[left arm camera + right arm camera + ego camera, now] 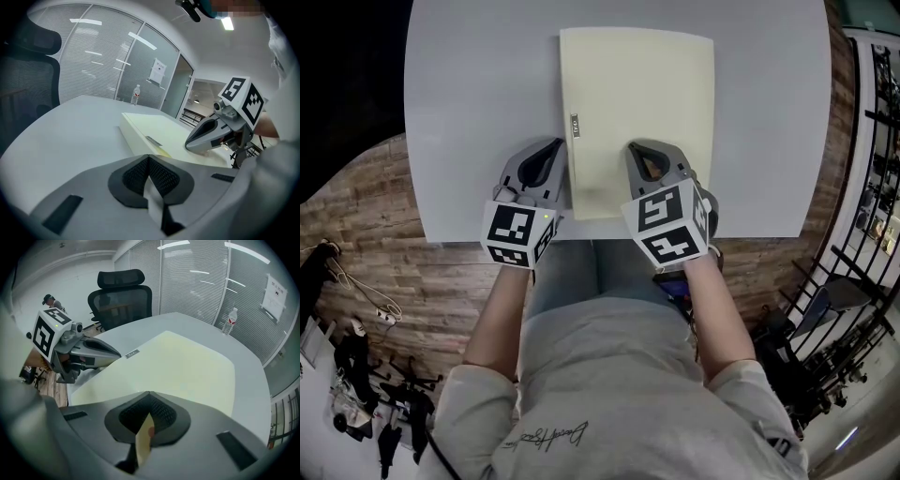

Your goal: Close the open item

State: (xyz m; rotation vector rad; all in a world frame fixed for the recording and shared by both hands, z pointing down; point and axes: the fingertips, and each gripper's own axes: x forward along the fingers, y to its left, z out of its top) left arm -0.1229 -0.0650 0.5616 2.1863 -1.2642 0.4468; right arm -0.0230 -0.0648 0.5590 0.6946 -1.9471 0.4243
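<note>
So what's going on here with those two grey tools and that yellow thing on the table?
A person sitting at the white table holds a two-jaw gripper in each hand. A pale yellow folder lies flat on the table and looks closed. The right gripper sits over the folder's near end, and the left gripper is just beside its left edge. Both have their jaws together.

I'm looking into an office meeting room. A broad pale grey table [469,112] fills the middle, with a black mesh-backed office chair [123,296] drawn up at its far side. The walls are glass partitions [93,61] with horizontal blinds behind them, and a printed notice [273,291] is stuck to one pane. A plastic water bottle [229,320] stands at the table's edge. Strip lights [228,23] run along the white ceiling, and the floor [366,216] is wood plank.
</note>
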